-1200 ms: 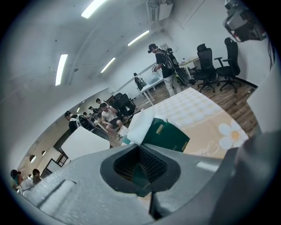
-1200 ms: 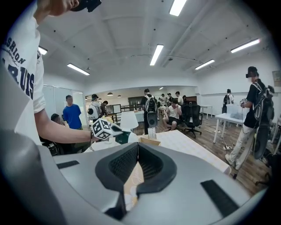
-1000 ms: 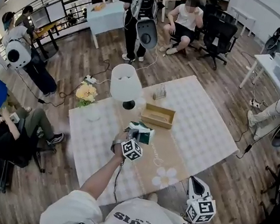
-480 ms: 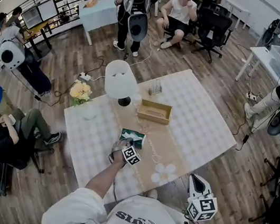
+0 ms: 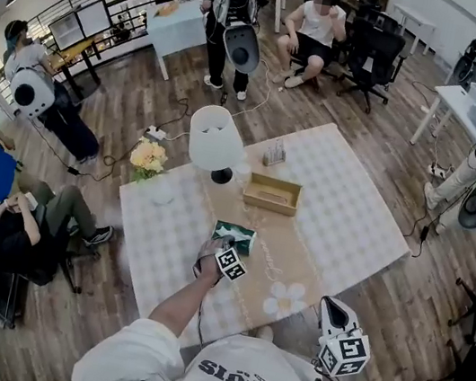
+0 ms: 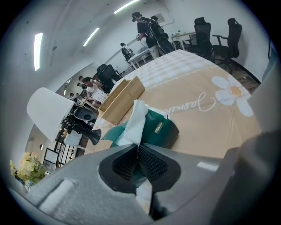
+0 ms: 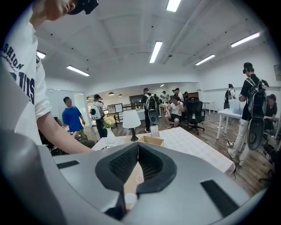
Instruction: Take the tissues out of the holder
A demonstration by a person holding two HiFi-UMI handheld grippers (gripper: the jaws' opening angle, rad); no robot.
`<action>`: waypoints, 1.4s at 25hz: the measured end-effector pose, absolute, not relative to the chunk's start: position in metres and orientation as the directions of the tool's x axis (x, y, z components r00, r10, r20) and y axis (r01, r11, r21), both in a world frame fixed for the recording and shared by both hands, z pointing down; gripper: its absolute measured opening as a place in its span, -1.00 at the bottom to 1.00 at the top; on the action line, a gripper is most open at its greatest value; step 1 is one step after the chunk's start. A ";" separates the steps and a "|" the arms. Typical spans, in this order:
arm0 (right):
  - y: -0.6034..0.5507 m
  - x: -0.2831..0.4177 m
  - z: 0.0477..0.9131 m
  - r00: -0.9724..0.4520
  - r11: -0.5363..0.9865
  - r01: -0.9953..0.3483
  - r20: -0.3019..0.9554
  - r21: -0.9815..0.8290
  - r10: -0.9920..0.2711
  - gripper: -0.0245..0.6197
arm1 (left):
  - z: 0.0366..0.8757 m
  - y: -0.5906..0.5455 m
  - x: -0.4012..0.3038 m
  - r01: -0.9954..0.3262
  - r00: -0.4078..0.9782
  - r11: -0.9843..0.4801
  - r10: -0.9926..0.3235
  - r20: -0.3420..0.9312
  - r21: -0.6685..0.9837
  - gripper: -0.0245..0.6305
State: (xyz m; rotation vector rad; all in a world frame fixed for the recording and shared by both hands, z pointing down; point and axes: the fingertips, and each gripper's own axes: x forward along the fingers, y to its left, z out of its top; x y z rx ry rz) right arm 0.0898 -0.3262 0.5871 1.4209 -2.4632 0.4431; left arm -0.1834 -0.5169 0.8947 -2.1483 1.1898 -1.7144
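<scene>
A dark green tissue pack [image 5: 236,234] [image 6: 160,129] lies on the tan runner of the table [image 5: 351,223], on my side of the open wooden holder box [image 5: 271,194] [image 6: 121,99]. A white tissue [image 6: 134,122] rises from the pack's top. My left gripper [image 5: 222,247] [image 6: 137,148] is shut on this tissue's upper end, just on my side of the pack. My right gripper [image 5: 332,313] [image 7: 137,152] hangs off the table's near right edge, shut with nothing in it.
A white lamp [image 5: 215,140], a vase of flowers [image 5: 147,158] and a small card stand [image 5: 274,153] stand on the table's far side. Several people and office chairs [image 5: 372,58] surround the table. A person sits close at the left [image 5: 3,230].
My left gripper has drawn slightly back toward me with the tissue. The green pack now lies a little farther from the wooden box. The right gripper has not moved.
</scene>
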 end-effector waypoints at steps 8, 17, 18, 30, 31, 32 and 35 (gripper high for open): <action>-0.328 0.087 0.595 -0.522 0.510 -0.848 0.396 -0.146 -0.755 -0.90 | 0.872 -0.511 -0.194 -0.642 0.118 -0.630 -0.645 0.755 -0.437 -0.82; -0.336 0.067 0.601 -0.597 0.584 -0.794 0.400 -0.168 -0.696 -0.90 | 0.822 -0.480 -0.202 -0.780 0.290 -0.616 -0.514 0.807 -0.112 -0.57; -0.338 0.066 0.601 -0.600 0.587 -0.792 0.396 -0.170 -0.695 -0.90 | 0.818 -0.477 -0.204 -0.785 0.298 -0.612 -0.509 0.808 -0.096 -0.51; -0.353 0.024 0.560 -0.661 0.664 -0.742 0.273 -0.097 -0.699 -0.90 | 0.576 -0.398 -0.131 -0.754 0.607 -0.651 -0.741 0.288 -0.085 -0.46; -0.354 0.018 0.552 -0.673 0.676 -0.731 0.254 -0.088 -0.695 -0.90 | 0.556 -0.391 -0.127 -0.757 0.610 -0.645 -0.754 0.242 -0.103 -0.50; -0.353 0.012 0.544 -0.686 0.690 -0.719 0.237 -0.080 -0.687 -0.90 | 0.537 -0.384 -0.123 -0.762 0.609 -0.636 -0.768 0.199 -0.121 -0.61; -0.346 -0.004 0.522 -0.732 0.736 -0.674 0.195 -0.064 -0.653 -0.90 | 0.495 -0.366 -0.120 -0.775 0.596 -0.604 -0.797 0.101 -0.187 -0.91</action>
